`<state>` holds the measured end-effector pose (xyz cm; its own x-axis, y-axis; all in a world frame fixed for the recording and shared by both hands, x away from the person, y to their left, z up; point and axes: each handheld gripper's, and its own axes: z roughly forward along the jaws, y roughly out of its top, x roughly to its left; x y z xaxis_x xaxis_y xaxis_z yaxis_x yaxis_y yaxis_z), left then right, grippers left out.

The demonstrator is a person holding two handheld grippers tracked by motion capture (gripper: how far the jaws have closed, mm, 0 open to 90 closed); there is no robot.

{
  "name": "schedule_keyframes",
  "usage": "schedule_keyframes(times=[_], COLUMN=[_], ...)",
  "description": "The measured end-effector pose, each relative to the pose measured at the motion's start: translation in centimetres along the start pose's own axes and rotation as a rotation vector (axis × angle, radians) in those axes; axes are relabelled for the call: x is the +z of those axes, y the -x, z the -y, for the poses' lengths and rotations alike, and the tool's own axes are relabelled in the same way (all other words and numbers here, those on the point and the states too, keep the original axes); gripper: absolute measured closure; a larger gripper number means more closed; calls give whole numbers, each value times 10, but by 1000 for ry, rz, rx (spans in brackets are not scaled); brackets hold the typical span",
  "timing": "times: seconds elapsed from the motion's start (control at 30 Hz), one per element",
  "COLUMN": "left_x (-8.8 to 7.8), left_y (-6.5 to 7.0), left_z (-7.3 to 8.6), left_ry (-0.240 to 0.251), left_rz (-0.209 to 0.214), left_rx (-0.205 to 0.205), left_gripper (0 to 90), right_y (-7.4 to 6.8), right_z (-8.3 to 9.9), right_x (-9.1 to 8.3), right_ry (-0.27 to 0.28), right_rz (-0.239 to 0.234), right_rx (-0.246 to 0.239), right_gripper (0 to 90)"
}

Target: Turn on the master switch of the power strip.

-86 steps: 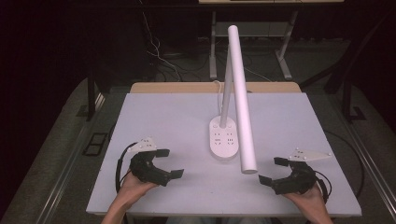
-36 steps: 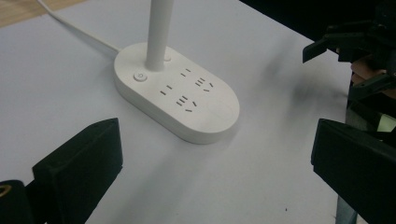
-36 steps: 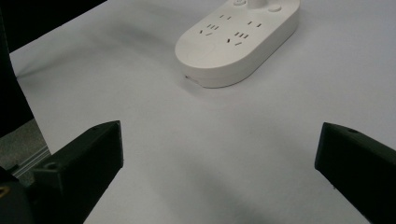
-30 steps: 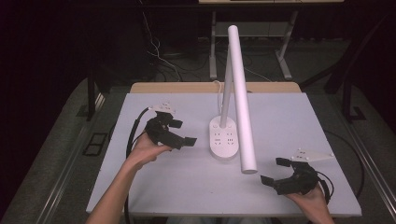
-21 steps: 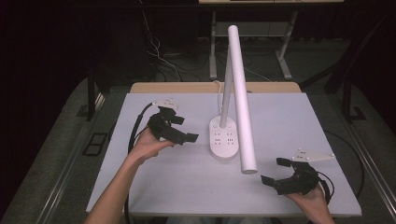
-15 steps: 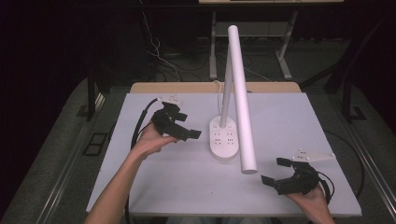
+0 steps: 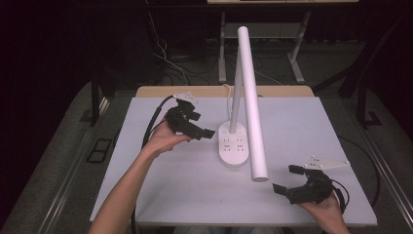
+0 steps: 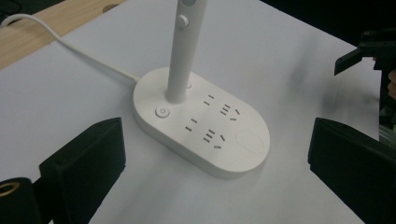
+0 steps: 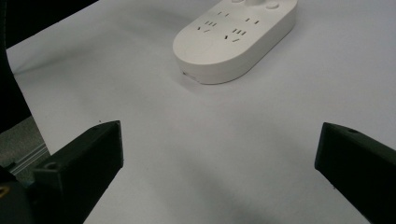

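While the left tool (image 7: 202, 127) is hovering just left of centre in the high view, its jaws are standing spread apart and gripping nothing. It is pointing right, toward the lamp base (image 7: 234, 149), and is sitting near that base without touching it. A hand (image 7: 164, 141) is holding it from below, and a forearm is running down to the bottom left of the frame, with a black cable (image 7: 152, 122) looping off toward the upper left.

In the left gripper view the base (image 8: 205, 128) is lying in the middle of the frame, between the two black jaws at the lower corners. It is showing a round power button (image 8: 161, 112) at its left end and socket slots (image 8: 216, 122) across its top. A white stem (image 8: 183, 51) is rising from it to the top edge, and a white cord (image 8: 70, 46) is trailing to the upper left.

The right tool (image 7: 291, 181) is resting at the lower right of the high view, low over the desk (image 7: 185, 190) and well apart from the base. Its jaws are also standing wide and holding nothing. In the right gripper view the base (image 9: 233, 39) is sitting at the top centre, far beyond the jaws.

The lamp's long white bar (image 7: 252, 102) is slanting from the top centre of the high view down to just right of the base.
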<state>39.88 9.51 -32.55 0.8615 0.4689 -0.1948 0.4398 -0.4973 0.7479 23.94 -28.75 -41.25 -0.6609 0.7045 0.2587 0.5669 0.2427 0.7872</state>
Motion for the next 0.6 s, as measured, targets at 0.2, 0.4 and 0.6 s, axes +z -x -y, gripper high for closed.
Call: schedule_keyframes(times=[0.2, 0.4, 0.6], left_x=[9, 14, 22], left_y=[-8, -16, -24], left_z=[-7, -11, -13], left_ry=[-10, -11, -7], left_rz=[-3, -12, -21], left_rx=[6, -14, -23], left_gripper=[38, 41, 54], right_y=[0, 1, 1], right_z=[0, 0, 1], right_x=[0, 0, 0], right_ry=[-1, -1, -1], right_rz=[-1, -2, -2], right_rx=[-1, -3, -3], right_gripper=[5, 5, 5])
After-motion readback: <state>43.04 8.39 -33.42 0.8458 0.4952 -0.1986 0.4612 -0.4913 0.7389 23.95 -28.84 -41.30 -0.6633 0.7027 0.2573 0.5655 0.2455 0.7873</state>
